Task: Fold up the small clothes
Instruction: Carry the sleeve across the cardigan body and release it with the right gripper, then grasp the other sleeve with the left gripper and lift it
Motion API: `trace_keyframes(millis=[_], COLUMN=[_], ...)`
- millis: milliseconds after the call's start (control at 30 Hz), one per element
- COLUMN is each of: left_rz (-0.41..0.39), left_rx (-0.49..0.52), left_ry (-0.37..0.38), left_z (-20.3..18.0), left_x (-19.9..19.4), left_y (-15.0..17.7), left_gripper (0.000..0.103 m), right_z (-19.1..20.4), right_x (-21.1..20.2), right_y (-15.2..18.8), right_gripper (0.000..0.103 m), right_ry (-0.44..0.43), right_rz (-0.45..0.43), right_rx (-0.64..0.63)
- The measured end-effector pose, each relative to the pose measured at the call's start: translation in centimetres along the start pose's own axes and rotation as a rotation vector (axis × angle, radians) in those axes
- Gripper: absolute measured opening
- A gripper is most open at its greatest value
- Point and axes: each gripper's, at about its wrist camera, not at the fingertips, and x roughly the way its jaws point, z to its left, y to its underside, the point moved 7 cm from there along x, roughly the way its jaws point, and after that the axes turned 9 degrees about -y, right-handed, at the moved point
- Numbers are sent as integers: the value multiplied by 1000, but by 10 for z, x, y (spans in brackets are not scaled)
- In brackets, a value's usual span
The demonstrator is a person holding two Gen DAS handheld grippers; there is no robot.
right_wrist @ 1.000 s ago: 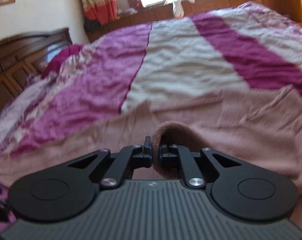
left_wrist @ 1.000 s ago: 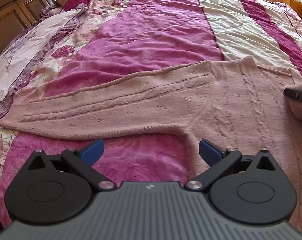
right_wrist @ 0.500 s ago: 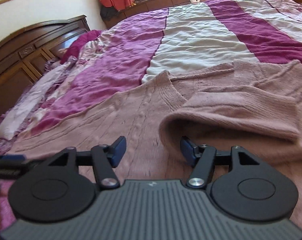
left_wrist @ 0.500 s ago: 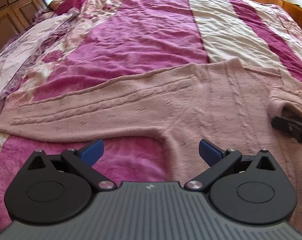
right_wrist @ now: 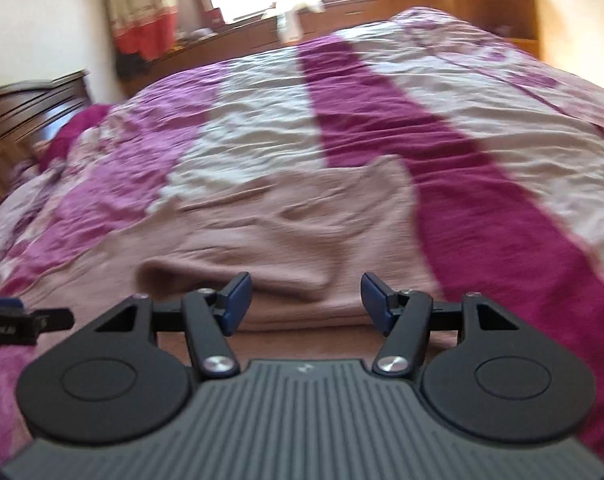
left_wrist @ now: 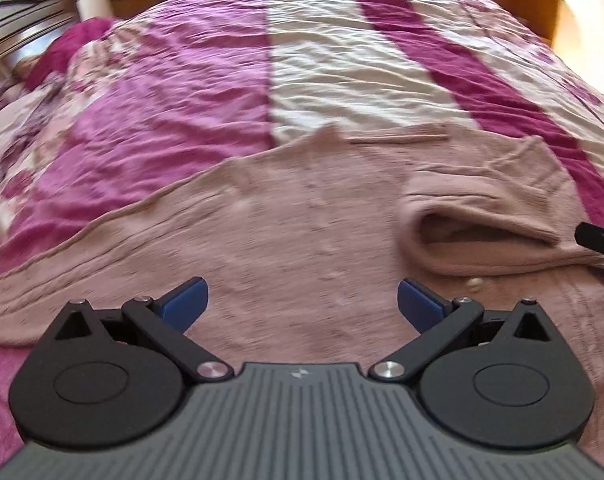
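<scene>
A dusty-pink knitted cardigan [left_wrist: 286, 216] lies spread on the bed. Its right sleeve [left_wrist: 478, 216] is folded in over the body, cuff opening facing me; its left sleeve stretches out to the left. My left gripper [left_wrist: 302, 300] is open and empty, low over the cardigan's body. My right gripper [right_wrist: 306, 298] is open and empty, just in front of the folded sleeve [right_wrist: 262, 256]. A tip of the right gripper shows at the right edge of the left wrist view [left_wrist: 600, 238].
The bed has a magenta, cream and floral striped cover [left_wrist: 342, 64]. A dark wooden headboard [right_wrist: 26, 108] stands at the left. Light wooden cabinets [right_wrist: 462, 4] and a window with a curtain [right_wrist: 142, 12] are behind the bed.
My right gripper opened and let go of the sleeve, which now lies folded over the body. My left gripper, still open, moved right, from the outstretched sleeve to over the body.
</scene>
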Motion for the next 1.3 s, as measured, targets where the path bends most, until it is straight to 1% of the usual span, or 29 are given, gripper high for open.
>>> trace_keyframes(millis=[133, 200, 267, 367, 467, 633, 700, 733, 767, 800, 867, 933, 1000, 1033, 1067, 1133, 1233, 1300], left_rz=[-63, -77, -101, -143, -155, -197, -221, -229, -231, -226, -227, -252, -275, -274, -273, -273, -305, -308], left_rx=[86, 130, 179, 239, 301, 434, 478, 494, 506, 512, 512, 525, 542, 535, 514, 429, 311, 198], left_ry=[18, 35, 51, 71, 101, 146, 150, 147, 143, 138, 132, 125, 120, 117, 121, 166, 143, 119], left_z=[-42, -61, -79, -103, -126, -164, -179, -184, -188, -193, -199, -206, -212, -212, -211, -201, -175, -149], left_x=[2, 5, 6, 8, 12, 13, 14, 16, 20, 25, 31, 35, 37, 37, 35, 30, 21, 19], left_y=[-11, -14, -18, -27, -31, -25, -22, -20, -19, -18, -18, -19, -19, -21, -24, -34, -52, -65], left_gripper=[103, 100, 96, 91, 88, 86, 82, 79, 74, 72, 70, 68, 50, 22, 10, 8, 8, 8], right_z=[-29, -39, -48, -57, -61, -65, -67, -69, -70, -72, -74, -77, -77, -76, -76, -76, -76, -77], right_x=[0, 3, 5, 9, 11, 13, 15, 17, 19, 20, 24, 28, 29, 30, 31, 31, 31, 32], right_y=[-4, -4, -5, -6, -9, -9, -7, -5, -3, -2, 2, 4, 5, 5, 5, 7, 7, 7], right_gripper=[62, 62, 62, 62, 62, 62, 62, 62, 62, 62, 62, 62, 62, 62, 62, 62, 62, 62], right_ry=[45, 73, 80, 69, 58, 31, 17, 5, -3, -7, -2, 1, -3, -3, -4, -4, -8, -10], right_rz=[-3, 11, 26, 45, 44, 27, 30, 39, 49, 56, 68, 73, 66, 63, 61, 61, 59, 57], right_rx=[22, 3, -3, -1, -6, 2, 16, 30, 42, 49, 46, 48, 43, 38, 33, 25, 21, 24])
